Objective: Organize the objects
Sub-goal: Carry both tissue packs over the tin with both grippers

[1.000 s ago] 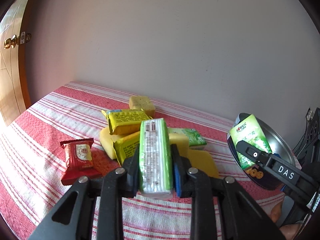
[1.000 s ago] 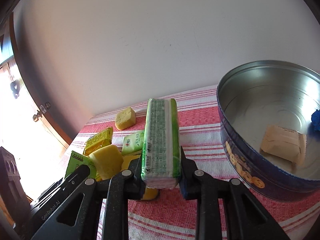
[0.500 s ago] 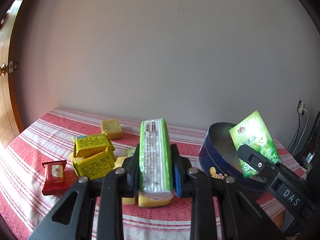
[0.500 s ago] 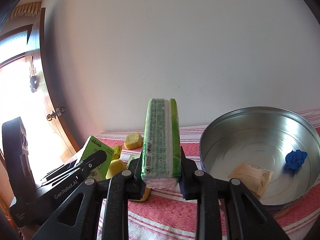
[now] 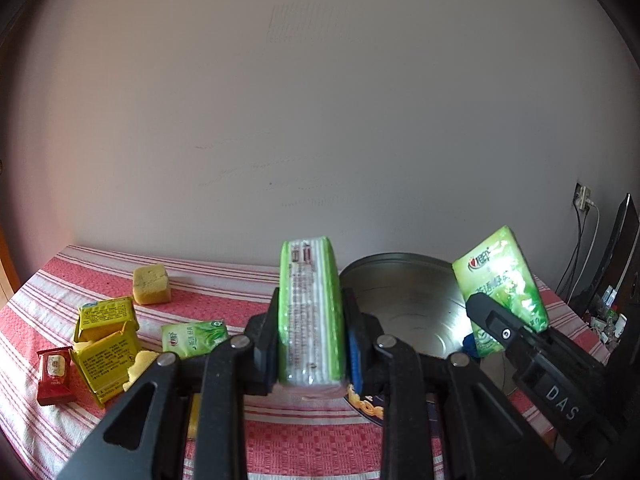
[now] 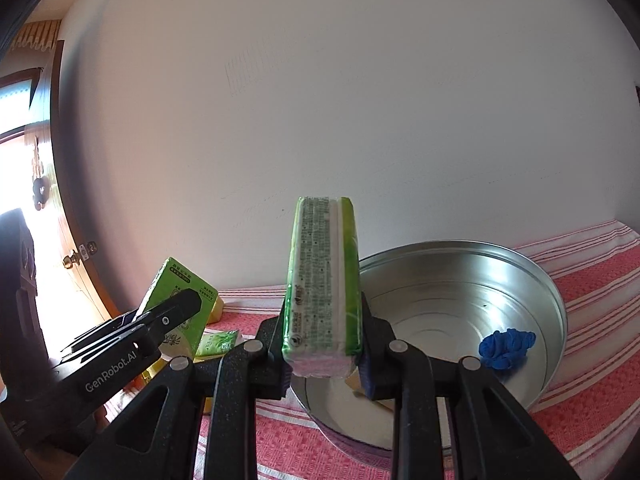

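Each tool is clamped on a green tissue pack: the left tool point(image 5: 312, 344) on its tissue pack point(image 5: 311, 312) beside the tin point(image 5: 400, 280), the right tool point(image 6: 324, 354) on its own pack point(image 6: 324, 288) above the rim (loose packs stay on the bench). Carry each over the rim, lower inside, then release.

Green tissue packs point(image 5: 312, 312), red-striped tablecloth point(image 5: 224, 300), silver tin point(image 6: 460, 280), blue scrunchie point(image 6: 506, 346)
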A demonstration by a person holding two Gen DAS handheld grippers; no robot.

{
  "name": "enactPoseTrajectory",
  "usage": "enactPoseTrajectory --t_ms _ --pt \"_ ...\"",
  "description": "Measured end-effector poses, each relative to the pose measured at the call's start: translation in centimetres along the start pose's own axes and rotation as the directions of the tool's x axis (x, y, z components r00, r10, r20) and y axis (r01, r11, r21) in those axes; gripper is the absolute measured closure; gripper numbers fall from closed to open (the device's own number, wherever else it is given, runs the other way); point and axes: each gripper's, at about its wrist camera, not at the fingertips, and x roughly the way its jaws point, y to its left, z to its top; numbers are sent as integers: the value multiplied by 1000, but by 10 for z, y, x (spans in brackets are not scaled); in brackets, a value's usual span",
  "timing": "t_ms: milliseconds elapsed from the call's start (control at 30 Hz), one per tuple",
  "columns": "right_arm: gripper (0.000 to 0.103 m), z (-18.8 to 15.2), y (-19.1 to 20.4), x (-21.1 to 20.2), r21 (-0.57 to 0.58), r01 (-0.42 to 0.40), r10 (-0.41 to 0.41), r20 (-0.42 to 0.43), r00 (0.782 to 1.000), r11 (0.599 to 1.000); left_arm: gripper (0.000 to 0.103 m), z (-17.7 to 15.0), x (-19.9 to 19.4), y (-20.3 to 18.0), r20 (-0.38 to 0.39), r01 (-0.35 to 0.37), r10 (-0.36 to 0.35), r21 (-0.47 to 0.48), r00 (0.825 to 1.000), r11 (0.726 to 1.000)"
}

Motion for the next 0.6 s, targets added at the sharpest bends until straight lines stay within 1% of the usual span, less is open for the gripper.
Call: enactPoseTrajectory --t_ms 200,267,433,600 --pt "75 5 -17 -2 -9 59 -59 23 998 998 78 1 18 -15 -17 13 -12 26 1000 1000" --pt "75 5 -32 -5 -23 89 -88 35 996 996 78 2 24 -21 -18 19 -19 34 1000 999" --pt "75 10 -54 0 -31 163 -161 49 986 986 78 -1 42 -35 -31 43 -41 42 999 998" --pt "75 11 -69 8 -42 232 -230 54 972 972 78 -6 57 -58 -47 63 -59 72 997 995"
